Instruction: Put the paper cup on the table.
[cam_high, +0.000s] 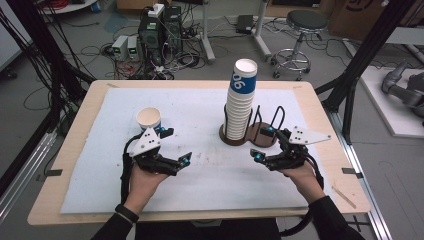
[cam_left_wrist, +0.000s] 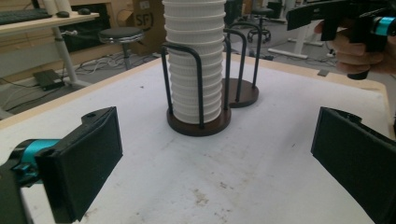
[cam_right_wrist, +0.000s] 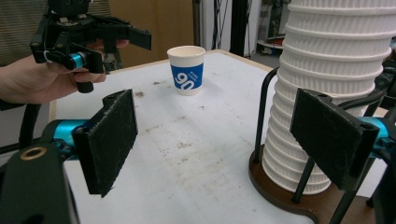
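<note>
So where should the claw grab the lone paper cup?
Probably the lone paper cup around its upper wall, just under the rim, coming in level from the person's side with the left claw. It stands upright and apart, so either side is free for pads.

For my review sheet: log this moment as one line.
left gripper: open, empty | right gripper: open, empty | cup stack: in holder | single cup: upright, apart
</note>
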